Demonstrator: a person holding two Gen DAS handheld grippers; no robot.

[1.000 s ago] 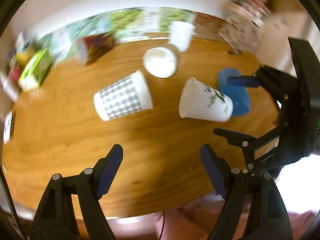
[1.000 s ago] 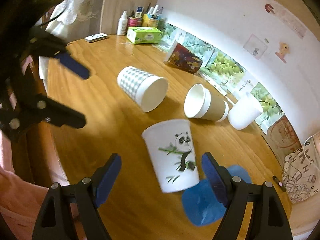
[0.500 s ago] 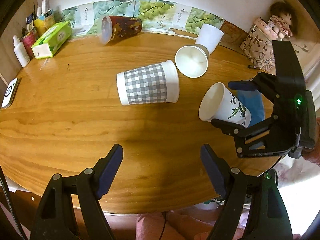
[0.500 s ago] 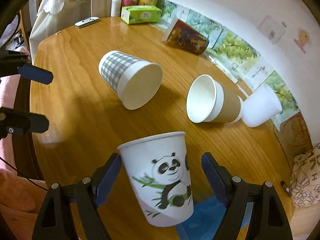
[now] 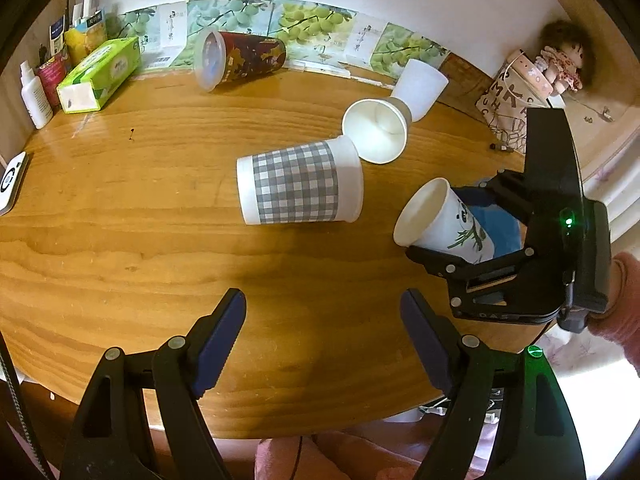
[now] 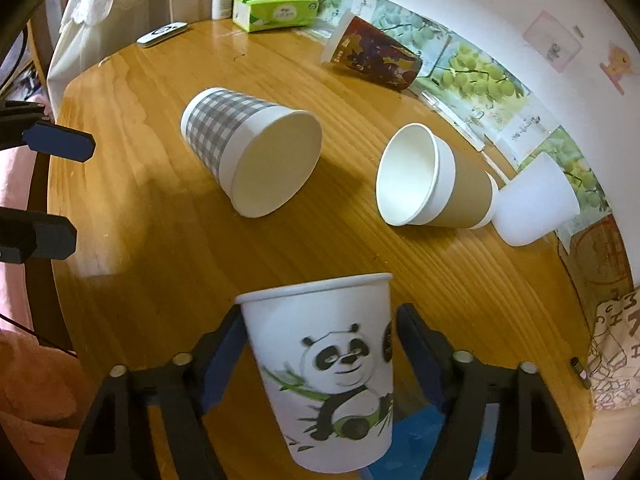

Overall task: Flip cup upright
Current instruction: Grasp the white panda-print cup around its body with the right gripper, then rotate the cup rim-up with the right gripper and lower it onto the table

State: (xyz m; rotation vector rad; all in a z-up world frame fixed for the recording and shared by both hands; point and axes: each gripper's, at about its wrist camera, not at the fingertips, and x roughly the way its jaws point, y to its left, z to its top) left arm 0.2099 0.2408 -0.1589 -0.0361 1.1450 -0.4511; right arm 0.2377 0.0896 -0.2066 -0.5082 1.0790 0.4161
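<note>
Panda cup lies between my right gripper pads, which flank it closely, contact uncertain; long axis tilted, rim aimed left-far; over near-right edge of wooden table; left gripper wide apart, empty; papered wall far.

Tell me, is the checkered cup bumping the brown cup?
Cannot tell. In the left wrist view the checkered cup overlaps the brown cup; the right wrist view suggests a gap.

Fabric bag — large printed letters, "M", "H" legible; other print too blurred.
</note>
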